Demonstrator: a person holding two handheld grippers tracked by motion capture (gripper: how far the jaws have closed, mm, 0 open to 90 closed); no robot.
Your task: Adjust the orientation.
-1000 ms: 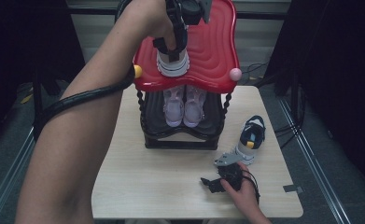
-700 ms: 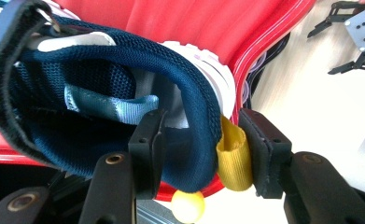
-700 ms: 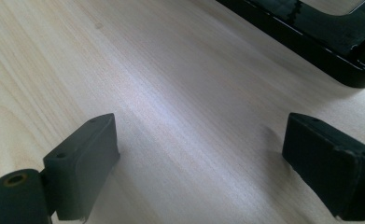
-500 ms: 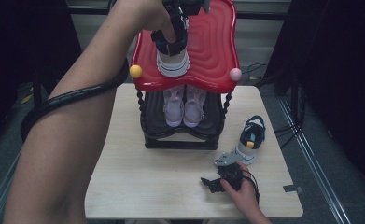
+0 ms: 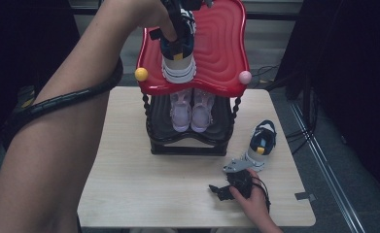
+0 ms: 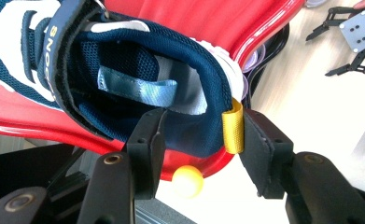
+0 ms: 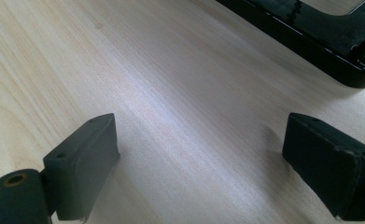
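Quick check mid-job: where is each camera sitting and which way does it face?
High view: above the person's side, facing forward and down on the table; forearms, both grippers.
Left gripper view: rides the left gripper, facing the navy shoe on the red shelf; own jaws.
Right gripper view: rides the right gripper, facing the tabletop; open jaws.
High and left views share shoe and shelf.

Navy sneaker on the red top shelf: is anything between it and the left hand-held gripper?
Nothing visible. In the left gripper view the left hand-held gripper has its jaws on either side of the navy sneaker heel, one inside the collar, one outside by the yellow pull tab. The sneaker sits on the red top shelf.
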